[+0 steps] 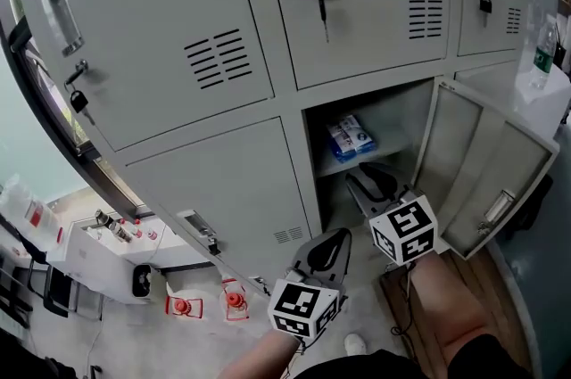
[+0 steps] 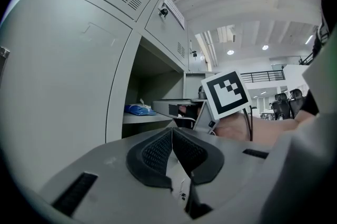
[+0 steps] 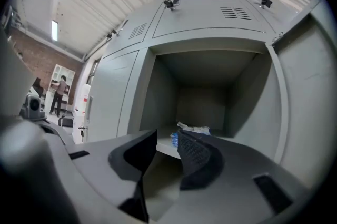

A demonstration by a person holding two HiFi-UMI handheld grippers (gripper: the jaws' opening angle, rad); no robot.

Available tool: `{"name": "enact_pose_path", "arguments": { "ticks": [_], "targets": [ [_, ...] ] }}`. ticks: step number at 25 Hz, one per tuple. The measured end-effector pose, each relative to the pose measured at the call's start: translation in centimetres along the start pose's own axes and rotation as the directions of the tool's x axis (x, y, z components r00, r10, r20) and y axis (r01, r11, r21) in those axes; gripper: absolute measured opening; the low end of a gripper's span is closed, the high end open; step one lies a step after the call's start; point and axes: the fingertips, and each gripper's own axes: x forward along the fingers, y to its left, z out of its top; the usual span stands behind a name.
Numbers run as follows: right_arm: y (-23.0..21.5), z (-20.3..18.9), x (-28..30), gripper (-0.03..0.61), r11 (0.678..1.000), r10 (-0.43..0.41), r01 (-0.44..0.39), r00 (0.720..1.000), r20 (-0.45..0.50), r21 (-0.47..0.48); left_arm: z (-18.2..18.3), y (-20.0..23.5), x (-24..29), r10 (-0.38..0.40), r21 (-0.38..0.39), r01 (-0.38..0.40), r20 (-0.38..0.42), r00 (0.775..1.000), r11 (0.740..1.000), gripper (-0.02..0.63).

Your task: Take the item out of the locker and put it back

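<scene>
A blue-and-white packet lies on the shelf of the open lower locker. It also shows in the left gripper view as the packet and in the right gripper view as the packet, far behind the jaws. My right gripper points into the locker just below the shelf edge, short of the packet. It is open, with nothing between its pads. My left gripper hangs lower and to the left, outside the locker. It is shut and empty, its jaws meeting at the tips.
The locker's door stands swung open to the right. Closed locker doors surround the opening; a key hangs in the one above. White boxes and orange-capped items sit on the floor at the left. A person's shoe is below.
</scene>
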Motion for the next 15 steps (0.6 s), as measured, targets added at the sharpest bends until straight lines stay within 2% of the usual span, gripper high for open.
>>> {"name": "enact_pose_path", "arguments": {
  "ticks": [4,9,15],
  "targets": [
    [-0.5,0.0,2.4,0.215,0.989,-0.010,0.004,0.999,-0.039,-0.150,-0.1,0.9,0.5,0.015,-0.001,-0.015,-0.007,1.000,1.000,0.018],
    [-1.1,-0.4,4.9,0.244,0.945,-0.032,0.004,0.996,-0.080,-0.328,-0.1,1.7,1.0,0.029,-0.001,-0.029,-0.010,1.000,1.000,0.018],
    [-1.7,-1.3,7.0,0.290,0.924,-0.027,-0.030,0.989,-0.144,-0.382,-0.2,2.4,1.6,0.035,-0.002,-0.035,-0.014,0.999,0.999,0.018]
  ]
}}
